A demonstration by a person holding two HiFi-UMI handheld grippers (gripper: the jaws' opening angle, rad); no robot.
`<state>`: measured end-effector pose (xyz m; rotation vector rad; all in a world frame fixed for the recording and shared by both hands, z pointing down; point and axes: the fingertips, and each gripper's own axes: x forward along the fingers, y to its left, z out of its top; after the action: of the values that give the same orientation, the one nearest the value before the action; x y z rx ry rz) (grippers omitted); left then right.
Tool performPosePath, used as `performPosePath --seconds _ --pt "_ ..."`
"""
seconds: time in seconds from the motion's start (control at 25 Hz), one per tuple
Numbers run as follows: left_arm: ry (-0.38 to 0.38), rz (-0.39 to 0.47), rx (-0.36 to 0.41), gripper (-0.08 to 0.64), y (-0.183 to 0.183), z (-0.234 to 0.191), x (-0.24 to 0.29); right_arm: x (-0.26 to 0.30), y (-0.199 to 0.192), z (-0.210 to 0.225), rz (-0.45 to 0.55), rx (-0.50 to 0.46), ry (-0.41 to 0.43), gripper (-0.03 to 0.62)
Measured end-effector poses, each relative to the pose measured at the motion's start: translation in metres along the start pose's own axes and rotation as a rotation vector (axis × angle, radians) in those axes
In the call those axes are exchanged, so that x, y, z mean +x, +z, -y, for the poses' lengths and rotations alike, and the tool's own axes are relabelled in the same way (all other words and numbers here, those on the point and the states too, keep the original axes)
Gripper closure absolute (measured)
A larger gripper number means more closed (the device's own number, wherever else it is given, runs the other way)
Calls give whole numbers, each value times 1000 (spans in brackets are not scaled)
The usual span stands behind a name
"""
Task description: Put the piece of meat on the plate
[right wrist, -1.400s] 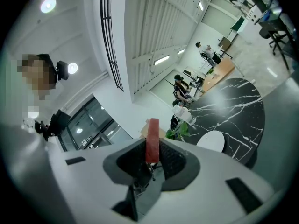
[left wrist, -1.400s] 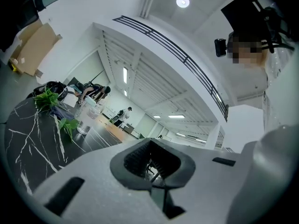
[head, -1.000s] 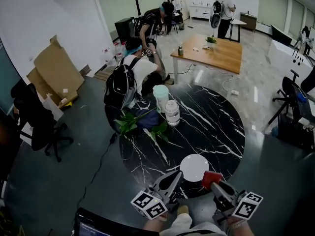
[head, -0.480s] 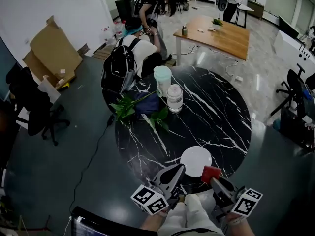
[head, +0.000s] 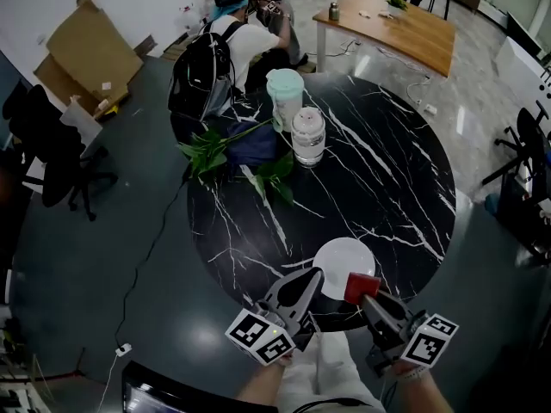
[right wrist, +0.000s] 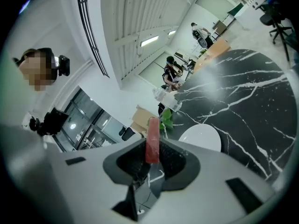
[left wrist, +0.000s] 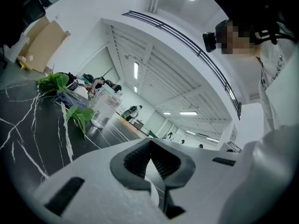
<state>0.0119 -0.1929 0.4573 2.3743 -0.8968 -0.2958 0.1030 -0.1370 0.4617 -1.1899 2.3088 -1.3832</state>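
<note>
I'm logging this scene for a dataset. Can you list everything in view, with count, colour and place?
Round black marble table: one, white-veined, centre.
Round white plate: one, empty, at the table's near edge.
Flat red piece of meat: one, in the right claw, by the plate's near right rim.
Clear lidded jar: one, white lid, far side of the table.
Pale green tumbler: one, behind the jar.
Green leafy sprigs: a few, left of the jar.
Dark blue cloth: one, among the sprigs.
Wooden table: one, brown, beyond.
Cardboard sheets: brown, by the left wall.
Black office chair: one, on the floor at left.
Crouching person with black backpack: one, at the table's far edge.
Left claw: grey, shut, empty.
Right claw: grey, shut on the meat.
</note>
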Motion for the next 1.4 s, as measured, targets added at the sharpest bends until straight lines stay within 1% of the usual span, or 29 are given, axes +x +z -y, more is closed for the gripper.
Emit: performPosePath --seconds 0.16,0.36,0.52,0.76,0.92,1.0,1.24,1.32,1.4 --pt "13 3 2 552 -9 -10 8 13 -10 16 -34 31 -3 506" --pt "44 -3 19 552 -22 -22 8 28 -27 38 -91 98 -56 506" --pt "62 7 32 552 -25 -31 10 40 -29 49 -113 127 -79 506" --pt "84 21 26 552 -31 -40 14 50 -31 67 -138 170 -126 506" --pt "90 23 25 552 -35 -42 16 57 -35 71 -148 226 -110 506" --pt "92 23 26 552 -35 -42 16 60 -37 72 -157 244 -118 506" --pt "100 26 28 552 -37 -44 17 66 -39 78 -185 260 -156 506" --pt "102 26 44 552 -37 -44 18 67 -40 81 -199 259 -166 506" --pt "100 26 71 552 -35 -42 19 68 -40 82 -213 258 -156 506"
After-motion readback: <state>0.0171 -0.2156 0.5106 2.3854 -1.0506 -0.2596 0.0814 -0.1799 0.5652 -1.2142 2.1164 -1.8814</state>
